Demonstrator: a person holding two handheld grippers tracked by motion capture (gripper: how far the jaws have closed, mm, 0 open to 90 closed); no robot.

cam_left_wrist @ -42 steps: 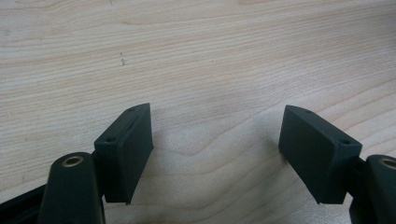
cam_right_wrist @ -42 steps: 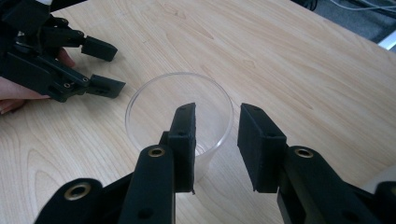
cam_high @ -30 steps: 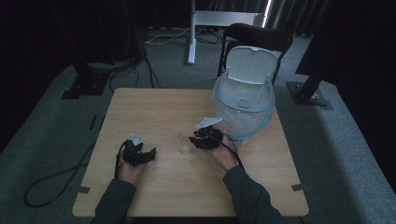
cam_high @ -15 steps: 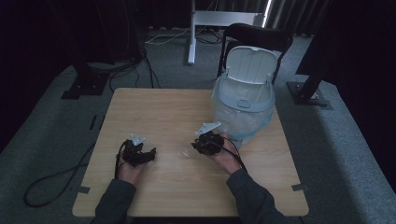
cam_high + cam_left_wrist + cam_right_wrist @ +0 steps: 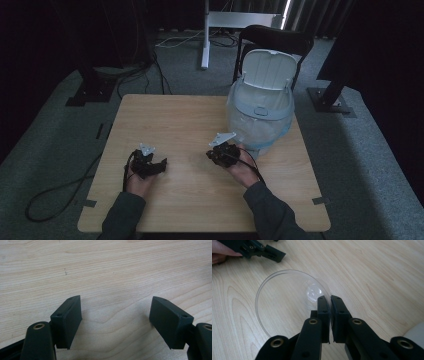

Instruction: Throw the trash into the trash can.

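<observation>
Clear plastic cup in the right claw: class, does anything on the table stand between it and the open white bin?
Nothing visible does: bare wooden table lies between the clear plastic cup and the white lidded bin.

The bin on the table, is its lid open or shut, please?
Open: the bin has its white lid tipped up behind the mouth, where the liner shows.

A wooden table point(image 5: 165, 120) carries a white bin point(image 5: 261, 112).

clear cup point(image 5: 287, 302): near rim hidden behind right gripper point(image 5: 329, 305) | left gripper point(image 5: 115, 322): body cut off at bottom edge | white bin point(image 5: 415, 332): cut by corner
</observation>
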